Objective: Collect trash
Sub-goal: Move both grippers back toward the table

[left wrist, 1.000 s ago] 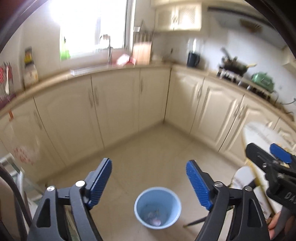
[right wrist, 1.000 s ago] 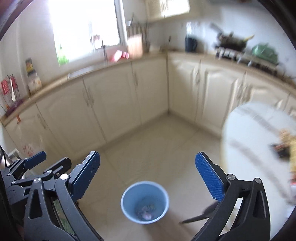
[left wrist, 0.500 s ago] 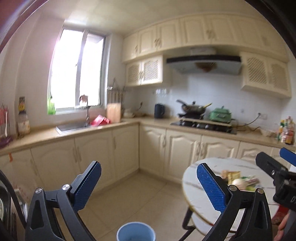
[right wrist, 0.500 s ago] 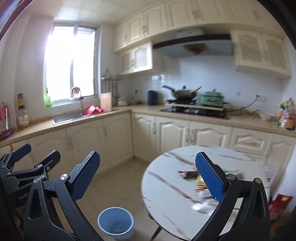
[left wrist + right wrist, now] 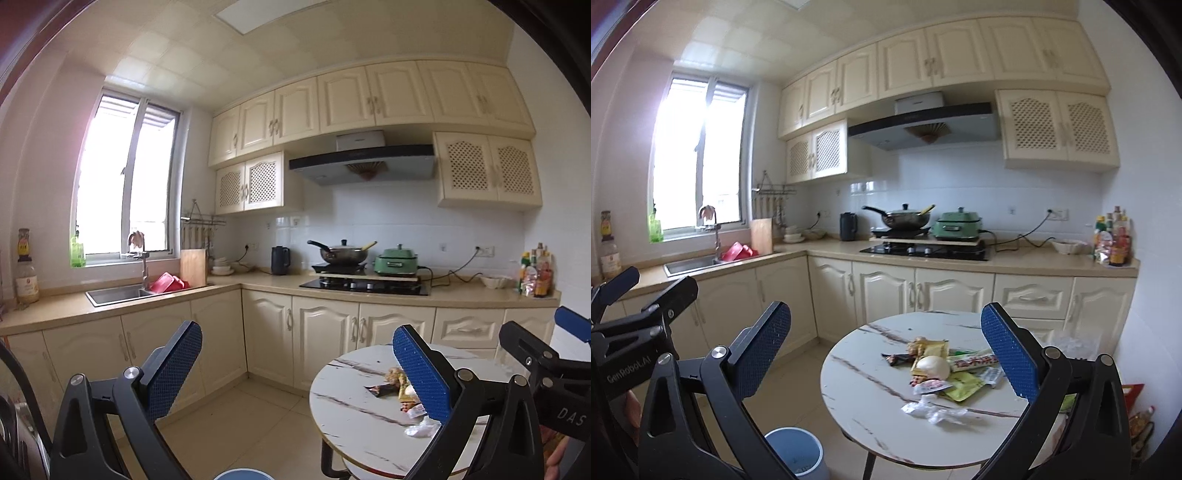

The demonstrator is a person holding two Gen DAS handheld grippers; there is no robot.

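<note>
A pile of trash (image 5: 942, 373) lies on the round white marble table (image 5: 871, 398): snack wrappers, a clear plastic scrap and a pale round lump. In the left wrist view the same trash (image 5: 402, 391) shows partly behind a finger. A light blue bin (image 5: 796, 452) stands on the floor left of the table; only its rim (image 5: 243, 474) shows in the left wrist view. My left gripper (image 5: 295, 369) is open and empty, well short of the table. Open and empty too, my right gripper (image 5: 886, 350) points at the table from a distance.
Cream cabinets (image 5: 321, 332) run along the back and left walls under a counter with a sink (image 5: 118, 293), a stove (image 5: 365, 284), a wok and a green cooker. Bottles (image 5: 1112, 240) stand at the counter's right end. Tiled floor (image 5: 236, 424) lies between me and the cabinets.
Both views have swung up from the blue bin on the floor and right toward the table with the trash. The left gripper's jaws look a little wider than a second ago.
</note>
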